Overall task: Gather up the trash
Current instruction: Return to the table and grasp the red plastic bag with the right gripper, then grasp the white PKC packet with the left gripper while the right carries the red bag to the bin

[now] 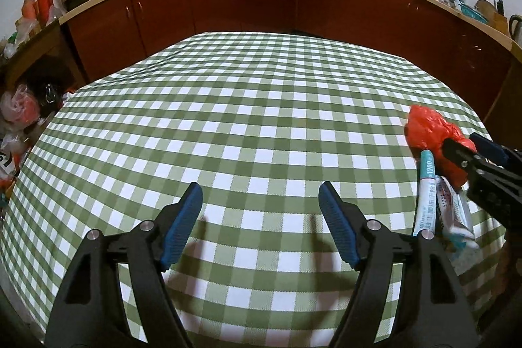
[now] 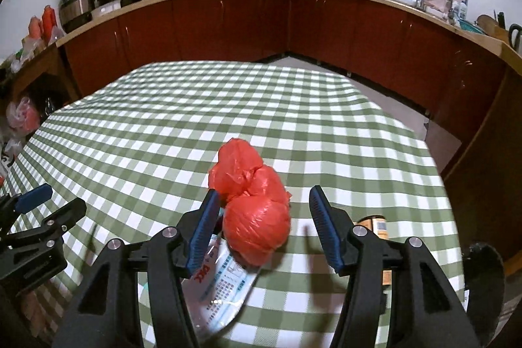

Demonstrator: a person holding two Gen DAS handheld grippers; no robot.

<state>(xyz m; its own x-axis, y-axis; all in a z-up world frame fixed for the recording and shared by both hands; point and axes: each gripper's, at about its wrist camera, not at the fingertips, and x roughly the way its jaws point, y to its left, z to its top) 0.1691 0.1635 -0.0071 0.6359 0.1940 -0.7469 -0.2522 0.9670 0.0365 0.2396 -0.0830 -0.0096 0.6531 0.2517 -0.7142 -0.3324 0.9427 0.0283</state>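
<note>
A crumpled red plastic bag (image 2: 253,211) lies on the green-checked tablecloth (image 2: 163,126), partly on top of a white and blue printed wrapper (image 2: 225,286). My right gripper (image 2: 264,201) is open around the bag: the left pad is beside or just touching it, and the right pad stands clear of it. In the left wrist view the red bag (image 1: 427,132) and the wrappers (image 1: 427,191) are at the far right, with the right gripper (image 1: 465,144) over them. My left gripper (image 1: 261,194) is open above bare tablecloth (image 1: 248,106), holding nothing.
A small brown can (image 2: 375,225) lies just behind the right finger, near the table's right edge. A dark round object (image 2: 483,276) sits beyond that edge. Red cabinets (image 2: 248,22) with pots on the counter ring the table. Bags are piled on the floor (image 1: 19,110) at left.
</note>
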